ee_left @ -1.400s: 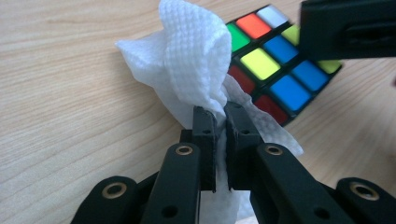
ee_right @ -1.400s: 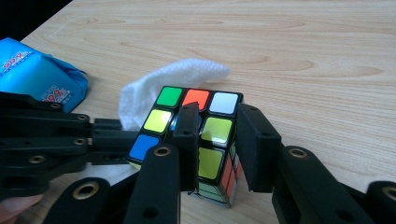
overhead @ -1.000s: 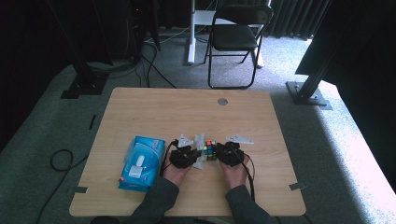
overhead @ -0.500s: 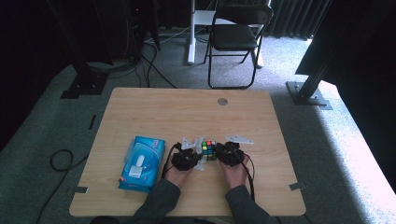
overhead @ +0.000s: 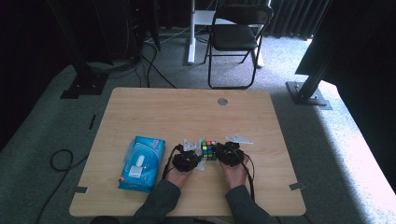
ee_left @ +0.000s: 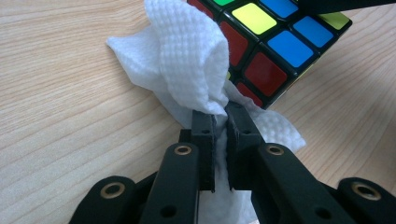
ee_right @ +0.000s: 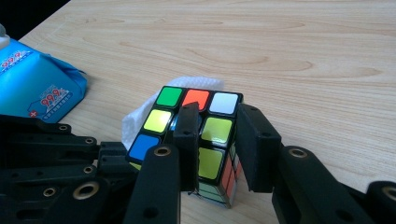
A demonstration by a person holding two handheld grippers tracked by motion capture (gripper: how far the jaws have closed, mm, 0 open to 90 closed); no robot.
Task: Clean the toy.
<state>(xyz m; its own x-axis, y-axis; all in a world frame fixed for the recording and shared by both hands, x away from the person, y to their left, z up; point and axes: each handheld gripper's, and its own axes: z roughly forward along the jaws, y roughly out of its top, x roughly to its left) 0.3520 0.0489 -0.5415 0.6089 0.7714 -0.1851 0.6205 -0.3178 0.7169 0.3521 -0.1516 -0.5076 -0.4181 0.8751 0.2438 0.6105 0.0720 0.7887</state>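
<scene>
1. The left gripper has its jaws pinched tight on a bunched white wipe, which stands up out of the tips in a rolled fold.
2. That wipe presses against the side of the puzzle cube; more of the cloth spreads on the wood below the cube's lower corner.
3. The right gripper grips the cube, one jaw lying across its top face and the other against its outer side, so the jaws stand about one row of stickers apart.
4. In the high view the cube sits between the two grippers, the left gripper touching it on one side and the right gripper on the other.
5. The cube is tilted, resting on an edge on the wooden table.
6. Near the cube, past the left gripper, lies a blue pack of wipes with a white flap on top.
7. Well beyond the cube, off the table's far edge, a black folding chair stands on grey carpet.
</scene>
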